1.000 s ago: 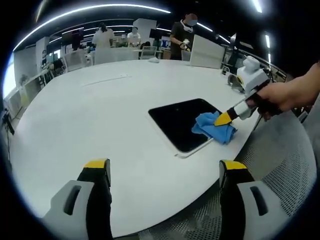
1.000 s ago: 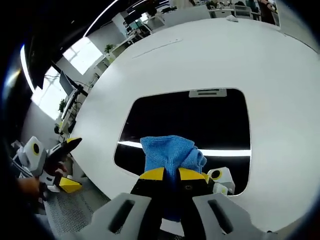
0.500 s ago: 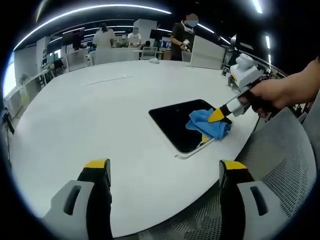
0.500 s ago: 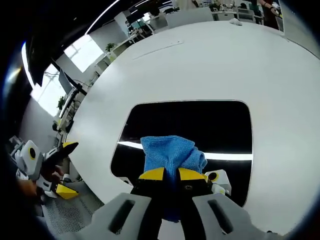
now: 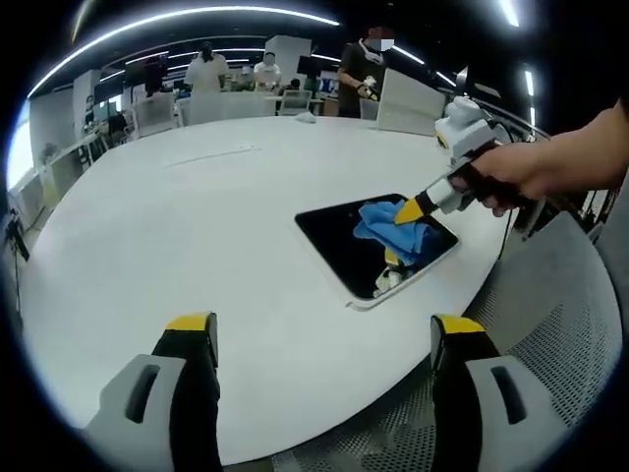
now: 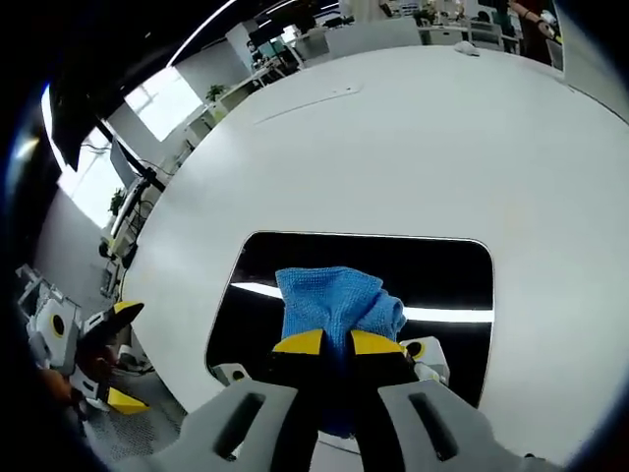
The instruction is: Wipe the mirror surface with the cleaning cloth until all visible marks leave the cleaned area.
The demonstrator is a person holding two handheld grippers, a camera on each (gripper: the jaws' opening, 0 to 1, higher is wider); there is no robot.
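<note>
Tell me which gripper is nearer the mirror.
Right. The right gripper holds the blue cloth on the mirror, while the left gripper is open, back near the table edge, apart from the mirror.

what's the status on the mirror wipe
Right gripper shut on blue cloth, pressed on mirror. Left gripper open, off the table. Nothing in the way.

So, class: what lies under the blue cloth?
The blue cloth rests on the dark mirror, pressed by the right tongs. Any marks on the glass beneath it are covered and cannot be seen.
</note>
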